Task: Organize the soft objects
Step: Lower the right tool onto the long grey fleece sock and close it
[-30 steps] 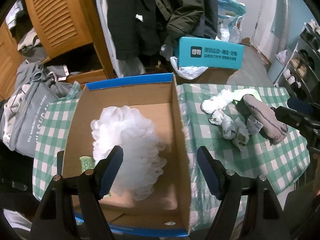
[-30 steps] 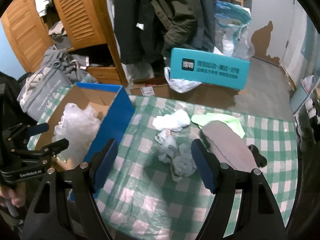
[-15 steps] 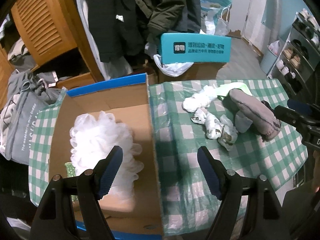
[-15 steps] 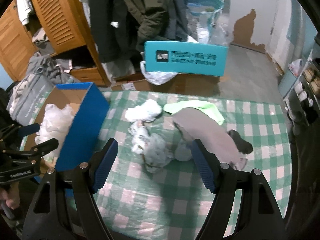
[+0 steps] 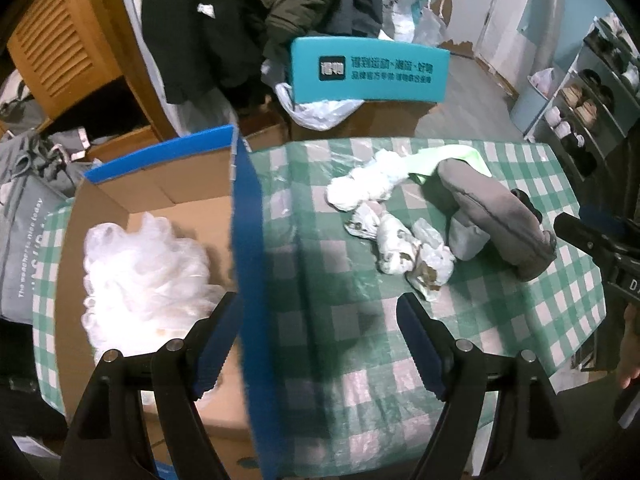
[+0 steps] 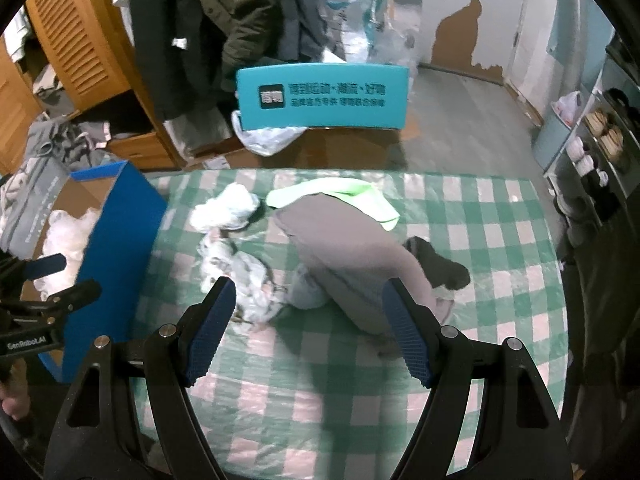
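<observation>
- Left wrist view: left gripper [image 5: 318,338] above the table, jaws wide apart, nothing between the pads. Its left finger overlaps the blue wall of the cardboard box [image 5: 244,248]; whether it touches cannot be told.
- Inside the box: white mesh bath pouf [image 5: 140,268], lower part hidden behind the gripper finger. Box's near corner cut off by the gripper body.
- On the green checked tablecloth [image 5: 320,280], right of the box: white crumpled cloth [image 5: 364,186], a string of pale patterned socks [image 5: 404,250], a grey slipper-like item [image 5: 496,216] lying over a light green cloth [image 5: 448,156]. A black item [image 5: 528,202] peeks out behind the grey one; mostly hidden.
- Right gripper [image 5: 592,236] enters at the right edge, only one dark finger and part of the body showing; the rest is cropped.
- Right wrist view: right gripper [image 6: 310,328] jaws wide apart, empty, over the sock pile [image 6: 244,280] and the grey item [image 6: 344,256]. View blurred; sock count unclear.
- Black item [image 6: 438,266] clearer here, beside the grey item's far side, kind not identifiable.
- Light green cloth [image 6: 340,196] partly under the grey item. White cloth [image 6: 226,210] near the box [image 6: 116,232].
- Pouf [image 6: 66,236] only partly seen past the box wall.
- Left gripper [image 6: 52,280] at the left edge, fingers apart, body cropped; part of a hand [image 6: 14,400] below it.
</observation>
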The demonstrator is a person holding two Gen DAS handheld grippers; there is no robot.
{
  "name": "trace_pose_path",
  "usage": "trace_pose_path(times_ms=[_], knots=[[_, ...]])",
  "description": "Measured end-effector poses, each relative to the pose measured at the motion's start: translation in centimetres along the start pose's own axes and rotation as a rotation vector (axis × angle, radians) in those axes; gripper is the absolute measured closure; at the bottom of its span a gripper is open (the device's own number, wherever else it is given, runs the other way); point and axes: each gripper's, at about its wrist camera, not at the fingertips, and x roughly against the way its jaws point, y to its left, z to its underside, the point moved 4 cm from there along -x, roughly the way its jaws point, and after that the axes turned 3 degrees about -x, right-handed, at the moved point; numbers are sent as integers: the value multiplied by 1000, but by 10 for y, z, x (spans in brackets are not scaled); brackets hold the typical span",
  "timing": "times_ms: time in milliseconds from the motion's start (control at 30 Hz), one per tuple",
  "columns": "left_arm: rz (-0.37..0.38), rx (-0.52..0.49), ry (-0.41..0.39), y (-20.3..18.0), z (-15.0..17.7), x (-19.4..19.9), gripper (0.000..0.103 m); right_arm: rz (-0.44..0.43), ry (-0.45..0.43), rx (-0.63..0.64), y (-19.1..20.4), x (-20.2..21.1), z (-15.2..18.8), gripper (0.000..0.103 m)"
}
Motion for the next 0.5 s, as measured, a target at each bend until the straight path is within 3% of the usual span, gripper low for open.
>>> trace_pose_path(times_ms=[500], knots=[[26, -69, 73, -39, -14, -40, 22, -4, 101, 91, -20, -27, -15, 28]])
